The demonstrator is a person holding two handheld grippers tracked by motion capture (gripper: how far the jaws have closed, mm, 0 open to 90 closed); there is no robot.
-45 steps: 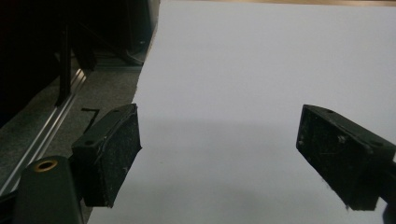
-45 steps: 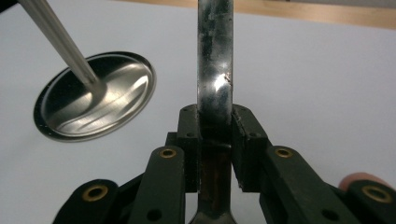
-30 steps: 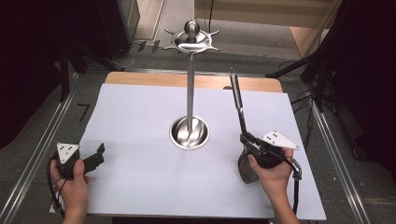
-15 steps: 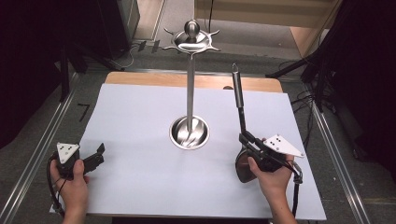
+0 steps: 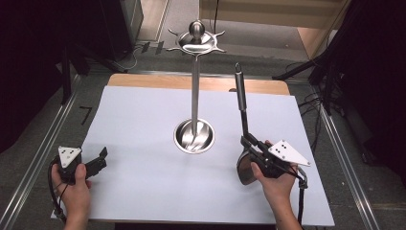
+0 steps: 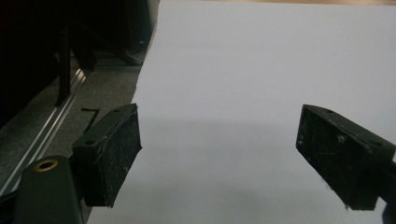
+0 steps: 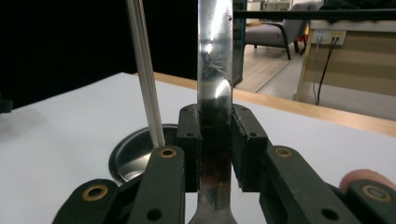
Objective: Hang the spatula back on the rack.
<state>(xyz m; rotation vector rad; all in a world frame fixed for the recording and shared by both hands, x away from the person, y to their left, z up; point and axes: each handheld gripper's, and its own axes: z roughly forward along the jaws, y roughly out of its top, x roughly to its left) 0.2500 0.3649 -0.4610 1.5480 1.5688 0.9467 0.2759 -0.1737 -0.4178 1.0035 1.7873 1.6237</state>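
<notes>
A steel utensil stand has a round base at the table's middle, a thin pole and a hooked top. My right gripper is shut on the neck of a long steel utensil. The utensil's handle points away and upward, and its broad head is low by the hand. In the right gripper view the utensil's shaft is clamped in the right gripper, with the pole just to its left. My left gripper rests at the front left, open and holding nothing.
A white sheet covers the table, and a wooden strip shows along the far edge. Metal rails run on the floor at both sides. Dark stands and cables are at the right rear.
My right gripper has shifted slightly left with the utensil, whose handle tip has swung a little farther away and higher. The left gripper has stayed where it was.
</notes>
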